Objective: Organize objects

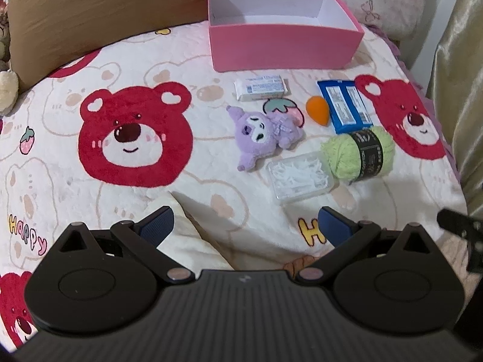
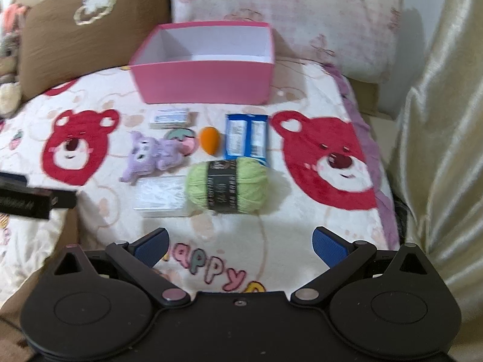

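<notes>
- The pink cardboard box (image 1: 286, 46) sat open and empty at the far side of the bear-print blanket (image 1: 90, 196), its white inside showing. It looked light and stiff; you would not have needed to move it, only to drop things over its near wall.
- The ball of green yarn (image 2: 228, 184), wrapped in a black paper band, lay nearest your right gripper (image 2: 240, 249). It looked soft, light and squashy, so closing across its banded middle seemed the surest hold.
- The blue snack packet (image 1: 345, 105) lay flat just behind the yarn. It looked thin and slick; pinching one short edge seemed better than pressing down on it.
- The purple plush toy (image 1: 265, 135) lay left of the yarn, soft and easy to take by its body.
- The clear plastic case (image 1: 300, 178) of small white pieces lay in front of the plush. It was hard, smooth and likely slippery; you would have had to grip across its narrow sides.
- The white tissue packet (image 1: 261, 87) rested just before the box, light and yielding.
- The orange makeup sponge (image 1: 317, 107), egg-shaped and springy, lay between plush and blue packet; it might have rolled.
- Your left gripper (image 1: 246, 226) and your right one both hovered over the blanket with jaws spread wide, holding nothing.
</notes>
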Motion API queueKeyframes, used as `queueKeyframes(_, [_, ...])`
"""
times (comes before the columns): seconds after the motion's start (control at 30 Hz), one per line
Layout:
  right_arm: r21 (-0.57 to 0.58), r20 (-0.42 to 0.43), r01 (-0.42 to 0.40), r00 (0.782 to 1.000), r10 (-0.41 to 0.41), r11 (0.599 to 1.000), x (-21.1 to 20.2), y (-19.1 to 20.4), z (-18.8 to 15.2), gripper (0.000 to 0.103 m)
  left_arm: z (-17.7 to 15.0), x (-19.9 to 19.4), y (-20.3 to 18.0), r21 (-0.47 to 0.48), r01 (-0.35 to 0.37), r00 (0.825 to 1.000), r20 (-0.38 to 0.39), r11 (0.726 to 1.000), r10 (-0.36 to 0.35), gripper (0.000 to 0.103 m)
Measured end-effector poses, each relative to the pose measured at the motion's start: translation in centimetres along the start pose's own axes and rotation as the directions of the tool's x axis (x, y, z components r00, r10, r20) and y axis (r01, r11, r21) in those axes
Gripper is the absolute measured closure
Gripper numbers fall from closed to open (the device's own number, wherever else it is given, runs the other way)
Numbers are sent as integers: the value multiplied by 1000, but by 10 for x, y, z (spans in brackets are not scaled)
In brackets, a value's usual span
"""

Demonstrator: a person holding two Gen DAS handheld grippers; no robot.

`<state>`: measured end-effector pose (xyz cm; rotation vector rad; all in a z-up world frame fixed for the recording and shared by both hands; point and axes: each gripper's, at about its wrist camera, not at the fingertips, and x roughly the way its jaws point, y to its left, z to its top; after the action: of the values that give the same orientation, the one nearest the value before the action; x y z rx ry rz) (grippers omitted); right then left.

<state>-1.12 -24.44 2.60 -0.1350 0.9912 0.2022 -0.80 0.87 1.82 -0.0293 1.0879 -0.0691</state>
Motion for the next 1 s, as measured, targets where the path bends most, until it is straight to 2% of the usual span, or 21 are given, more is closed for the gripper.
queueKeyframes(0.1, [-67, 37, -45, 998, 48, 997, -4, 6, 2, 1, 6, -4, 5, -10, 8, 999, 43, 1000, -8, 0])
queueKeyframes(0.17, [-93, 74, -104, 991, 111, 990, -6, 9, 6, 1, 9, -6, 8, -3, 3, 998, 66, 1000, -3, 0])
queueKeyframes(0.23, [-86, 100, -182, 977, 190, 980, -3, 8, 9, 1, 11, -5, 8, 26, -4, 997, 81, 1000, 2, 0])
queueKeyframes(0.3, [-64, 153, -254, 953, 261, 965, 1, 4, 9, 1, 12, -1, 8, 50, -12, 996, 87, 999, 8, 0])
queueKeyframes(0.37, [-64, 208, -270, 938, 278, 961, 8, 6, 9, 1, 14, 6, 8, 60, -3, 996, 85, 998, -2, 0])
queueKeyframes(0.47, [-121, 180, -258, 944, 277, 958, 26, 17, 10, 1, 16, 20, 8, 70, 11, 997, 77, 997, -17, 0])
queueKeyframes(0.57, [-227, 173, -223, 949, 264, 948, 43, 35, 2, 1, 14, 31, 4, 87, 16, 993, 112, 996, -26, 0])
queueKeyframes(0.63, [-295, 192, -250, 930, 313, 922, 53, 42, -7, 1, 12, 40, 2, 87, 24, 991, 130, 996, -35, 0])
queueKeyframes(0.7, [-332, 221, -297, 898, 380, 895, 62, 43, -14, 1, 10, 52, 1, 68, 38, 992, 115, 997, -45, 0])
queueKeyframes(0.77, [-329, 229, -316, 887, 400, 890, 68, 41, -14, 1, 8, 62, 0, 47, 71, 992, 97, 996, -75, 0])
queueKeyframes(0.9, [-238, 163, -348, 906, 390, 907, 90, 37, -6, 1, 3, 81, -6, 45, 101, 991, 87, 994, -105, 0])
queueKeyframes(1.0, [-168, 115, -400, 900, 421, 901, 109, 35, -8, 1, -2, 90, -11, 46, 110, 988, 103, 993, -114, 0])
